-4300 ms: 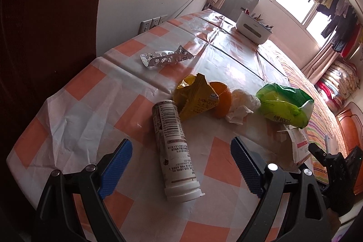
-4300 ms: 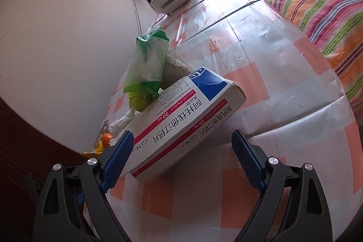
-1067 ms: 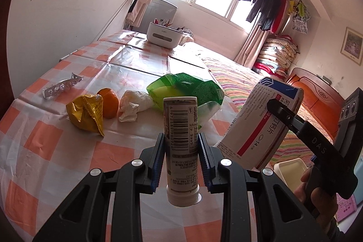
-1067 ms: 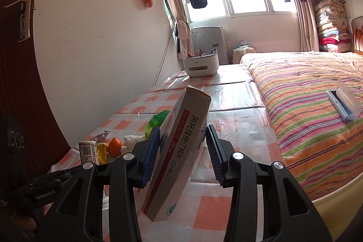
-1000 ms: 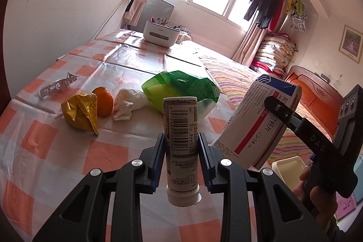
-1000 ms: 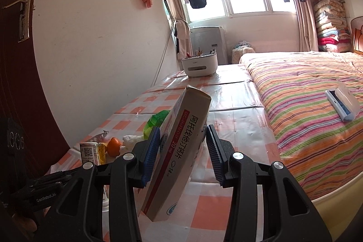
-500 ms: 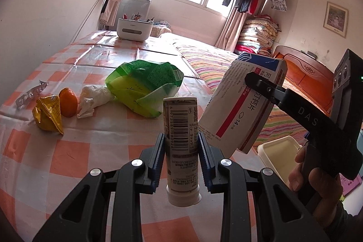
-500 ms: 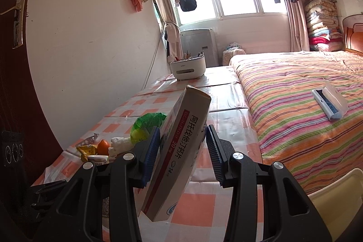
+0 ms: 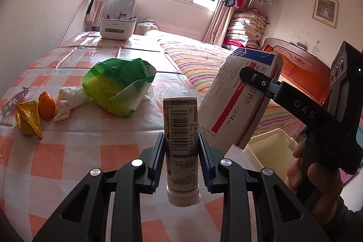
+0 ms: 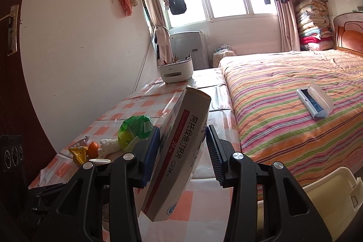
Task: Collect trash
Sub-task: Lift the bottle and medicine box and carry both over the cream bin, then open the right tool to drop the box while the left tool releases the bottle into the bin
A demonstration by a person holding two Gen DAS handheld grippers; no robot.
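The left gripper (image 9: 180,153) has its blue fingers (image 9: 158,157) pinching a tube (image 9: 181,146) by its sides, the white cap end toward the camera and the barcode facing up. Ahead of those fingers and to their left, on the checked desk (image 9: 68,151), lie a green bag (image 9: 120,87), a crumpled tissue (image 9: 68,101), a small orange (image 9: 46,103), a yellow wrapper (image 9: 28,118) and, farthest left, a blister pack (image 9: 13,101) at the desk's edge. Just to the right of the tube, the right gripper (image 10: 182,149) has its fingers (image 10: 150,151) clamped on a white medicine box (image 10: 179,151) with a red stripe, held tilted and clear of the desk; a hand (image 9: 317,176) grips its handle. Below that box and to the right of both pairs of fingers, a cream bin (image 9: 270,151) stands open beside the desk. Far beyond the fingers a white caddy (image 9: 118,28) sits at the desk's far end, and the striped bed (image 10: 283,106) runs along the right.
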